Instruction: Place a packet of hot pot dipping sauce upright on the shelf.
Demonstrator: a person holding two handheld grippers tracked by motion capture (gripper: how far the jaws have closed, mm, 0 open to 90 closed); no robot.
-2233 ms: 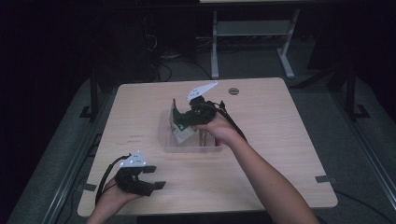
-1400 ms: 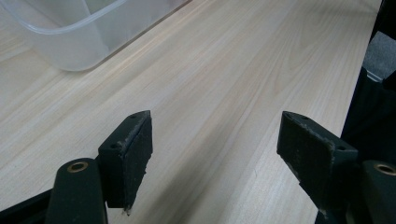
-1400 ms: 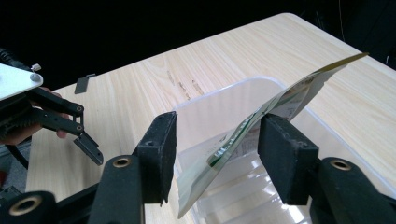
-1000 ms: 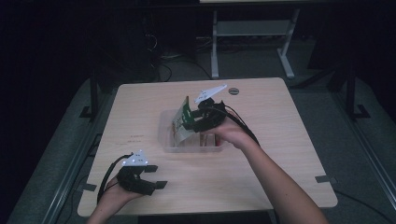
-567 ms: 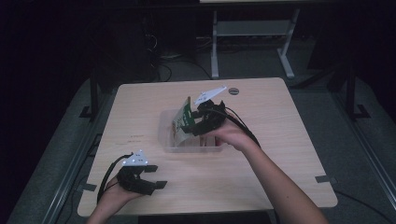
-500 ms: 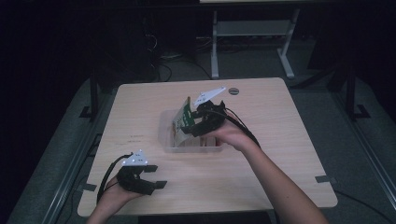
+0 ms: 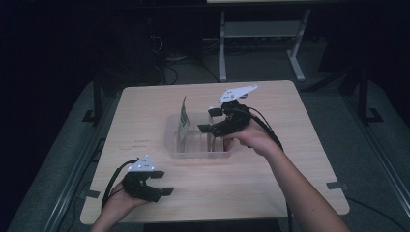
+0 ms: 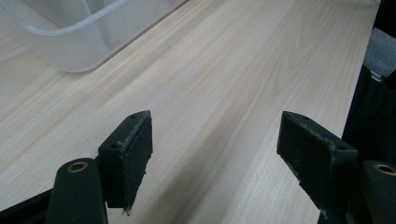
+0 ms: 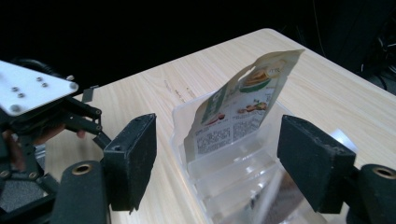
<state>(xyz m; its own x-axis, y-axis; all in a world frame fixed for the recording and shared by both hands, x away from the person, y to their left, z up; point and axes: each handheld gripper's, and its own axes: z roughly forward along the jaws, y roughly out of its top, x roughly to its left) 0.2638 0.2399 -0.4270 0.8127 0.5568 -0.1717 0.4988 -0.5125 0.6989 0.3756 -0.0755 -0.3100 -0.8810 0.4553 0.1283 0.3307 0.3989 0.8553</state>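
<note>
Printed pouch [image 9: 238, 109] upright at far end of clear bin [image 7: 193, 151], centre of frame; light, thin, floppy, best pinched at top edge. Right gripper [image 9: 217, 154] just opened, empty; left gripper [image 8: 215, 158] spread, idle, lower left

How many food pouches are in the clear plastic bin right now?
1. A single pouch stands upright at the left end of the clear bin in the high view; the other slots look empty, though the right gripper covers part of them.

Light: dim room, black surroundings; pale wooden table [image 7: 290, 159] lit from above.
Focus: soft past the jaws.
</note>
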